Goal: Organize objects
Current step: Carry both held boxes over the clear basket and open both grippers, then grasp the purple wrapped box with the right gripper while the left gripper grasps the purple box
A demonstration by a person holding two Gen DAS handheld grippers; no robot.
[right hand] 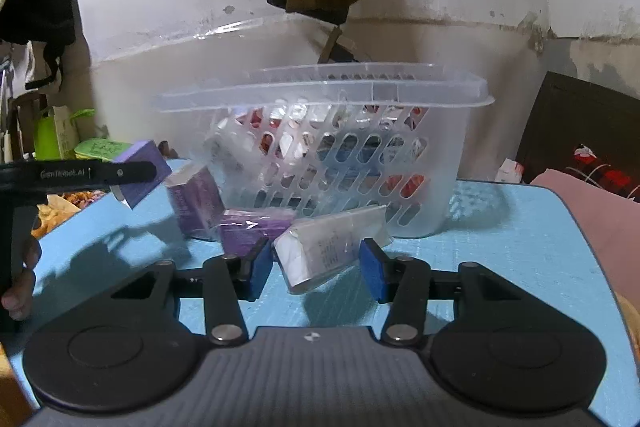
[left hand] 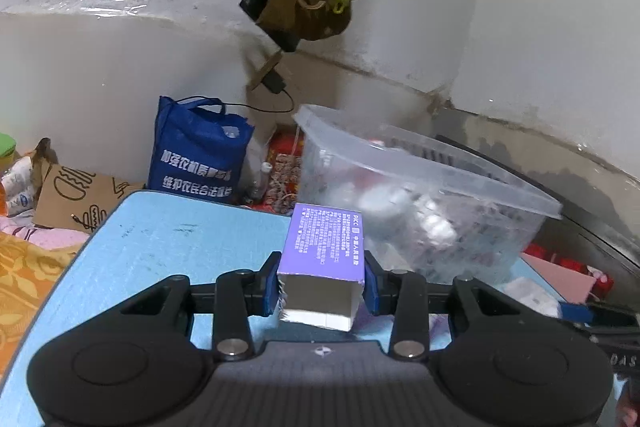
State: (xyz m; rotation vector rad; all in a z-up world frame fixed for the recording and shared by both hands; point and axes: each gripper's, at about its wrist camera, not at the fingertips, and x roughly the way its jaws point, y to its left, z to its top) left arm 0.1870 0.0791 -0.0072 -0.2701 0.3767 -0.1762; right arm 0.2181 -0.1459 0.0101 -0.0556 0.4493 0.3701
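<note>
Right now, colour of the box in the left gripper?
Purple box, white print; clearest in left wrist view.

Clear basket (right hand: pixel 420 163) blocks tabletop (right hand: pixel 520 259) rear; purple packets (right hand: pixel 248 231) crowd its left foot (touching basket); right strip open; basket mouth unobstructed.

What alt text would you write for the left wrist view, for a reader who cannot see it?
The left claw grips a purple box between its blue pads, held above a light blue table. Just beyond stands a clear plastic basket holding small packets, with a blue bag against the white wall to the left.
</note>
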